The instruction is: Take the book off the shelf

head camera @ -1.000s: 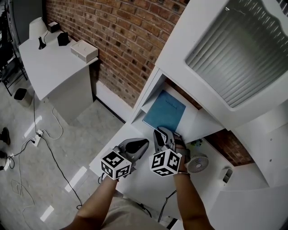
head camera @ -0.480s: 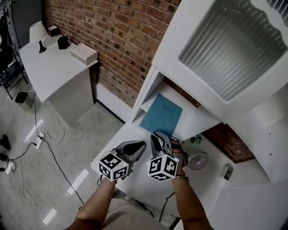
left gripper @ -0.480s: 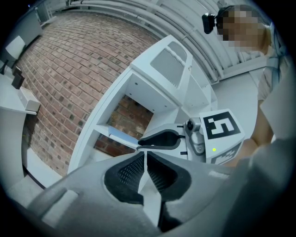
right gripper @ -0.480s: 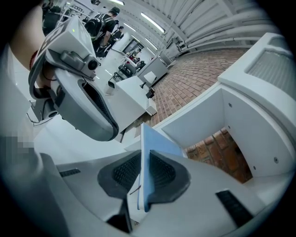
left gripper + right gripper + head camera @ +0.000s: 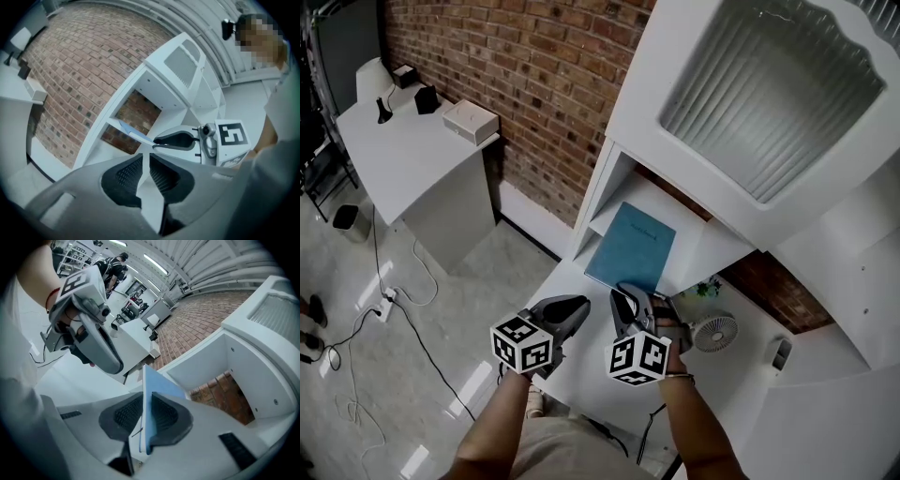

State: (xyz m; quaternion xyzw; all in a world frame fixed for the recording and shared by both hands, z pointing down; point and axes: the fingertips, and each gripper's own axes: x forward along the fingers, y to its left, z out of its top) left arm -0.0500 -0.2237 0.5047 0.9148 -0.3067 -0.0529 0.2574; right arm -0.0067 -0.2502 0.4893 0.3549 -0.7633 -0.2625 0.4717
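Observation:
A thin blue book lies flat, its far end reaching into the open compartment of the white shelf unit. My right gripper is shut on the book's near edge. In the right gripper view the blue book stands edge-on between the pads of the right gripper. Just to its left, my left gripper hovers over the white counter, shut, with nothing in it. In the left gripper view the left gripper shows its jaws together, and beyond it are the right gripper and the book.
A small white fan and a little plant stand on the counter to the right. A ribbed-glass cabinet door overhangs the compartment. Left of the brick wall, a white desk carries a white box. Cables trail on the floor.
Both grippers have drifted back toward me and slightly left. The book has come along with the right gripper, a little farther out of the compartment.

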